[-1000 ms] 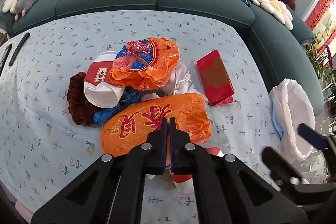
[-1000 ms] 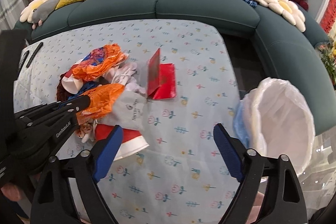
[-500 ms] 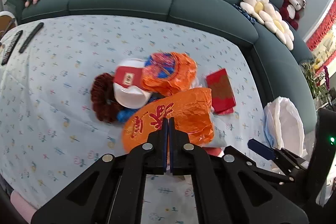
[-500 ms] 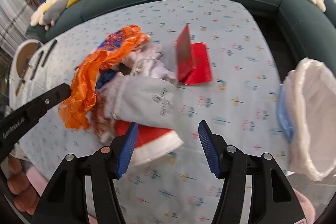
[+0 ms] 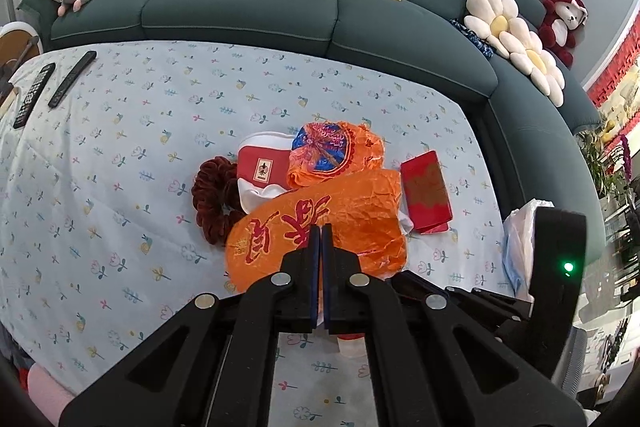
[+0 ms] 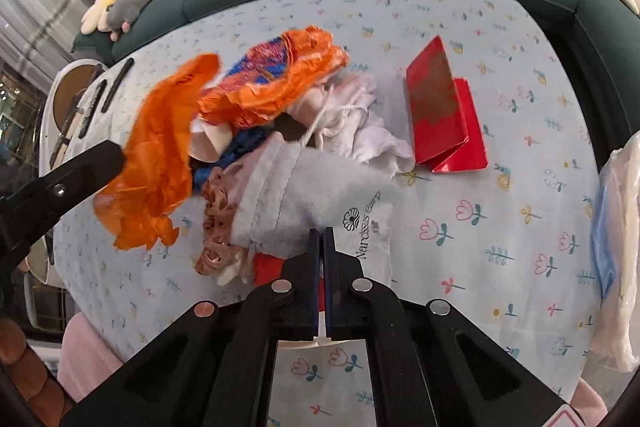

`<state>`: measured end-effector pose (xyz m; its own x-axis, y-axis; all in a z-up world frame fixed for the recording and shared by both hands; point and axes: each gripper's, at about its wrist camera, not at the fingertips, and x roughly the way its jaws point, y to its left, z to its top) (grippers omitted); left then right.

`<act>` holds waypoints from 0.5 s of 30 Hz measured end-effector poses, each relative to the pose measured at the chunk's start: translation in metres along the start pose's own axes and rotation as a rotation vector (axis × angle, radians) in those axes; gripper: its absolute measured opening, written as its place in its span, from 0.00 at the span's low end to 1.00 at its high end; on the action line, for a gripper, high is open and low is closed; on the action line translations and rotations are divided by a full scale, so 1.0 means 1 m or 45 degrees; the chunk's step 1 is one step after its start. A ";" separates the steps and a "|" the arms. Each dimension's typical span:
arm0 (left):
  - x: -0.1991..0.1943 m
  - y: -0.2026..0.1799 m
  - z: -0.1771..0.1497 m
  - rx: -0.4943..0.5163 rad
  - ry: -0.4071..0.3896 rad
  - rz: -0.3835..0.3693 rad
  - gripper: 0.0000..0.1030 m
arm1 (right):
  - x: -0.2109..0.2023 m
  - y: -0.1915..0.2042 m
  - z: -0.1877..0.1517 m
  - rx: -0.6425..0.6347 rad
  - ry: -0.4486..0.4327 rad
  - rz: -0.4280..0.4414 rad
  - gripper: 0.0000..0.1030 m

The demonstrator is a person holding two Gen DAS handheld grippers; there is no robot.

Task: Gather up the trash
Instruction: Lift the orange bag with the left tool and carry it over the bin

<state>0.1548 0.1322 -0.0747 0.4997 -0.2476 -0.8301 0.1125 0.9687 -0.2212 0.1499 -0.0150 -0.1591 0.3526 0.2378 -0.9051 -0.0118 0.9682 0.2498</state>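
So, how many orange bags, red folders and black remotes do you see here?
orange bags: 2
red folder: 1
black remotes: 2
Total: 5

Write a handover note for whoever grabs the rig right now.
Left gripper: shut on the crinkled orange plastic bag with red characters.
Right gripper: shut at the edge of the grey felt drawstring pouch; what it pinches is unclear.
White plastic trash bag: at the table's right edge.
Done: nothing visibly binned.
Left: bin these, then the red folded card and the pile.
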 end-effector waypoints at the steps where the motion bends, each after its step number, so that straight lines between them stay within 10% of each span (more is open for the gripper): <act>1: -0.002 -0.002 0.001 0.003 -0.004 -0.001 0.00 | -0.005 0.001 0.000 -0.008 -0.013 -0.002 0.02; 15: -0.053 -0.065 0.016 0.095 -0.125 -0.088 0.00 | -0.126 -0.032 0.008 0.041 -0.322 -0.037 0.02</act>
<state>0.1346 0.0828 -0.0083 0.5697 -0.3146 -0.7593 0.2115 0.9489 -0.2344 0.1132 -0.0769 -0.0500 0.5756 0.1793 -0.7979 0.0300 0.9704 0.2397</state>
